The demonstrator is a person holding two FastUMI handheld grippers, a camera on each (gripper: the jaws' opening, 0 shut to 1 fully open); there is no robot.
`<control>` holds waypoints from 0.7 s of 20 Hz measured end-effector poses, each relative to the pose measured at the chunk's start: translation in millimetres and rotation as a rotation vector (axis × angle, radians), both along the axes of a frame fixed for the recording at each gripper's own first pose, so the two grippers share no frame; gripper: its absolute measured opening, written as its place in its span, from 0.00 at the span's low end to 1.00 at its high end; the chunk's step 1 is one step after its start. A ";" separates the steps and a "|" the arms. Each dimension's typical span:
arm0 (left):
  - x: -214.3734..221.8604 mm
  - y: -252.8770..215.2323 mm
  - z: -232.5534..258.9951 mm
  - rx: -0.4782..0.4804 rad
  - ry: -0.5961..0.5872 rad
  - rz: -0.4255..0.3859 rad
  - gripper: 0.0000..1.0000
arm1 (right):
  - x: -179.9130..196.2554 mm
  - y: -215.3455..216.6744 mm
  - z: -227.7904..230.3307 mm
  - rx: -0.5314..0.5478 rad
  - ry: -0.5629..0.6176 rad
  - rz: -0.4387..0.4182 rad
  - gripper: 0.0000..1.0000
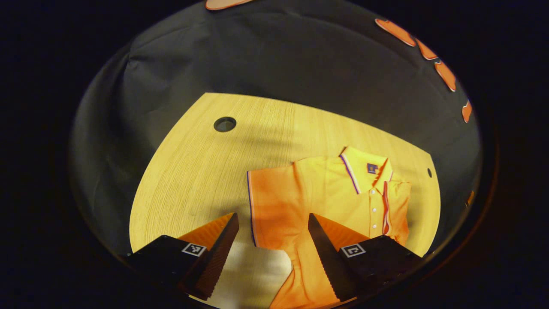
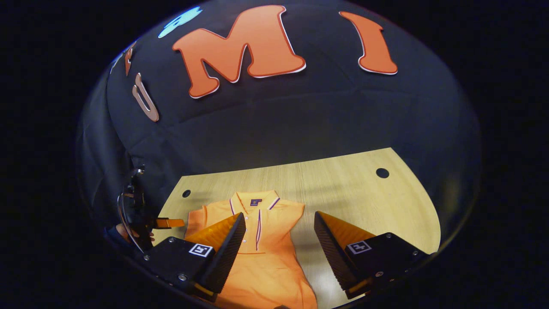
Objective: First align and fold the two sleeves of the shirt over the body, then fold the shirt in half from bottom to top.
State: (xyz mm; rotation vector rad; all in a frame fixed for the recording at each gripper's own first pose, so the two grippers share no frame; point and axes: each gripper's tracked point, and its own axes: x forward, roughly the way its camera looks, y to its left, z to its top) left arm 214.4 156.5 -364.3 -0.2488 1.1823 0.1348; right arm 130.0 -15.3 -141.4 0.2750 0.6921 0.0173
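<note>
Left gripper point(image 1: 271, 253) gaping, empty, above orange polo shirt point(image 1: 326, 193) flat on wooden table point(image 1: 193, 171). Right gripper point(image 2: 279, 253) likewise wide, holding nothing. Sleeves appear folded in; bottom-to-top fold seems next: pinch hem corners.

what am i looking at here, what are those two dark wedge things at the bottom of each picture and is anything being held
There is no robot here. A person holds a two-finger gripper in each hand, and a small camera rides on each one, looking forward along its fingers. The wedges at the bottom of each picture are those fingers.

The left gripper view shows the left gripper, its fingers spread apart. The right gripper view shows the right gripper, also spread. Neither holds anything.

Below them lies an orange polo shirt with a striped collar, spread on a pale wooden table that has small round holes in it. In the left gripper view one sleeve is still stretched out sideways, so the folding looks unfinished. At the left edge of the right gripper view, the other gripper shows farther off.
</note>
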 end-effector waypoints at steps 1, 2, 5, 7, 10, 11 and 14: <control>2.5 3.1 -9.5 0.001 0.044 0.003 0.98 | -6.7 -5.8 2.7 -0.008 -0.007 -0.012 0.98; 4.8 6.8 -16.9 0.006 0.080 0.007 0.98 | -13.2 -10.9 3.7 -0.012 -0.008 -0.027 0.98; 7.8 10.5 -41.8 0.011 0.170 -0.010 0.97 | -31.8 -18.9 5.4 0.004 -0.007 -0.065 0.98; 6.4 12.7 -56.1 0.035 0.211 -0.026 0.97 | -43.0 -27.3 0.9 -0.002 0.000 -0.088 0.98; 3.3 16.5 -72.4 0.057 0.272 -0.027 0.94 | -57.0 -34.4 -3.5 -0.008 0.019 -0.110 0.98; 5.0 15.7 -68.6 0.054 0.252 -0.029 0.90 | -61.0 -36.8 -4.8 -0.010 0.022 -0.114 0.98; 9.7 9.3 -68.2 0.045 0.244 -0.059 0.58 | -64.8 -38.2 -6.6 0.008 0.025 -0.123 0.98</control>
